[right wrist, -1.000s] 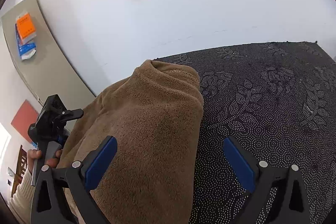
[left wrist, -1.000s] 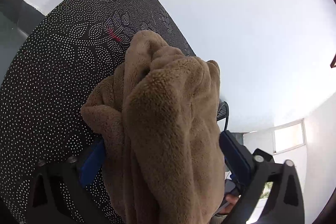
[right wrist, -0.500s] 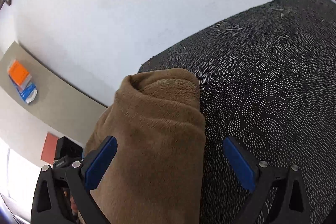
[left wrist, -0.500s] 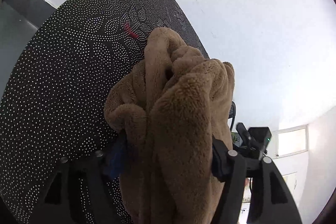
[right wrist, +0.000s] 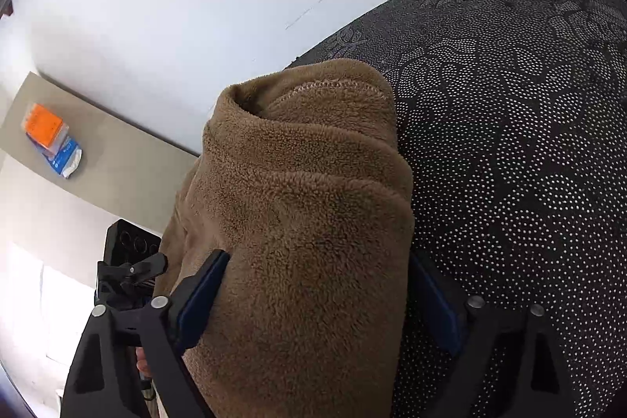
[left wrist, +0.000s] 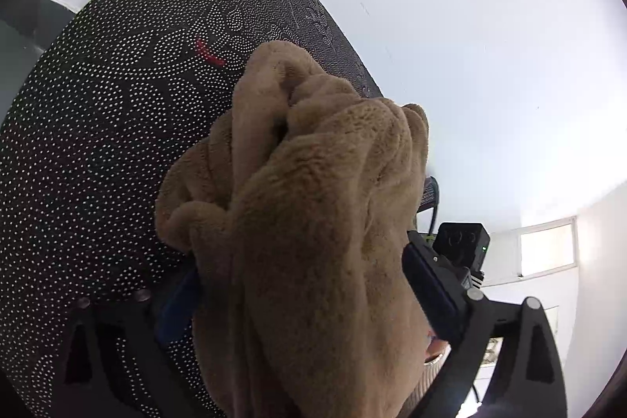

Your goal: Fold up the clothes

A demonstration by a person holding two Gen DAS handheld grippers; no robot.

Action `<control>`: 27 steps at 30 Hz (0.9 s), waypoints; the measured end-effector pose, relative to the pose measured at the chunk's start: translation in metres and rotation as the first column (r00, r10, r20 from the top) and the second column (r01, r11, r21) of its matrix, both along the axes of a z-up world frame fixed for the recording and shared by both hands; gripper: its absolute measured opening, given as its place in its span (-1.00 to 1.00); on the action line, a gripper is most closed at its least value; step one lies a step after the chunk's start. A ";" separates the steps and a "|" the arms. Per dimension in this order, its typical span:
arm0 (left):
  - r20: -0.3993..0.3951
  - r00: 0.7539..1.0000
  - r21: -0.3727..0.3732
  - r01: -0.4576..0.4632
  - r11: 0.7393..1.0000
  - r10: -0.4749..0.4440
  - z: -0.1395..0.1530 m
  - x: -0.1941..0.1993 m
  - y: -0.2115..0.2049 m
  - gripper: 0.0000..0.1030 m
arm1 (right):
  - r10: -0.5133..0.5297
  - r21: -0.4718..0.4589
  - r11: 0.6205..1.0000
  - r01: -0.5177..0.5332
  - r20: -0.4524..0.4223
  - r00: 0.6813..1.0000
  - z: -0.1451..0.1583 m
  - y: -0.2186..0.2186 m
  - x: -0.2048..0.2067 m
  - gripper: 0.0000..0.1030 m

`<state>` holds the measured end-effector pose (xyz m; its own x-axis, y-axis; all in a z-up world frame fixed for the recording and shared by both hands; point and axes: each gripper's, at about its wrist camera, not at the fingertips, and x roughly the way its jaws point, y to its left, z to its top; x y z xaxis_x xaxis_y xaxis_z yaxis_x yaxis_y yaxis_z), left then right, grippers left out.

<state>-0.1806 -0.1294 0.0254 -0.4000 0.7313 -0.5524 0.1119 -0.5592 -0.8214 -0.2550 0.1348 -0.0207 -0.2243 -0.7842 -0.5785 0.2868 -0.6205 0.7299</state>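
A: Where is the bundled brown fleece garment (left wrist: pixel 313 222) found relative to the left gripper (left wrist: pixel 301 296)?

B: It is bunched between the two blue-padded fingers (left wrist: pixel 427 285) and rises well past their tips. The jaws have just been opening; the pad on the right of the view is seen just beside the fleece, while the other is half buried in it, so the grip is read as released.

A: And at the right gripper (right wrist: pixel 313 296)?

B: The same fleece (right wrist: pixel 305 222) is seen as a thick folded roll, its stitched hem uppermost, filling the gap. The jaws have just been closing, and both blue pads (right wrist: pixel 200 292) are pressed against the roll's sides, so it is clenched on the garment.

A: What is seen beyond the tongs?

B: A black mat with white dotted floral pattern (right wrist: pixel 509 143) is spread under and ahead of the bundle, with a white wall (left wrist: pixel 470 26) behind it. The other gripper is glimpsed past the fleece in each view.
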 end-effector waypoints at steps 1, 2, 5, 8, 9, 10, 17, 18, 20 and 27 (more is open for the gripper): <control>-0.005 1.000 -0.024 0.004 1.000 -0.004 0.003 -0.001 0.002 0.89 | 0.008 -0.014 1.000 -0.007 0.012 1.000 -0.002 0.001 0.000 0.27; -0.010 1.000 -0.047 0.007 0.999 -0.008 0.005 -0.001 0.004 0.88 | 0.010 -0.022 1.000 -0.010 0.013 1.000 -0.003 0.001 0.000 0.22; -0.008 1.000 -0.114 -0.006 0.993 0.005 0.010 -0.002 0.014 0.52 | 0.009 -0.033 0.999 -0.009 -0.005 1.000 -0.003 0.004 0.003 0.09; 0.005 0.999 -0.088 -0.037 0.995 0.037 0.007 -0.001 0.011 0.25 | 0.007 -0.056 0.998 -0.009 -0.034 0.999 0.002 0.007 0.008 -0.01; 0.007 0.999 -0.076 -0.045 0.996 0.046 0.004 -0.002 0.007 0.19 | 0.004 -0.064 0.998 -0.007 -0.040 0.999 0.004 0.008 0.009 -0.03; 0.008 0.999 -0.066 -0.053 0.996 0.053 0.003 -0.003 0.003 0.15 | 0.002 -0.074 0.997 -0.006 -0.049 0.999 0.006 0.008 0.011 -0.05; -0.028 0.995 -0.033 -0.096 0.995 0.095 0.007 0.013 0.002 -0.11 | -0.017 -0.143 0.990 0.005 -0.088 0.996 0.022 0.017 0.024 -0.10; -0.036 0.994 -0.033 -0.101 0.994 0.100 0.010 0.015 -0.001 -0.12 | -0.018 -0.150 0.989 0.003 -0.098 0.995 0.027 0.019 0.027 -0.10; -0.057 0.992 -0.044 -0.113 0.993 0.110 0.020 0.021 0.003 -0.13 | -0.015 -0.156 0.988 -0.005 -0.126 0.992 0.037 0.022 0.035 -0.11; -0.138 0.977 -0.059 -0.174 0.983 0.165 0.058 0.065 0.013 -0.13 | 0.021 -0.168 0.984 -0.062 -0.237 0.971 0.079 0.024 0.067 -0.14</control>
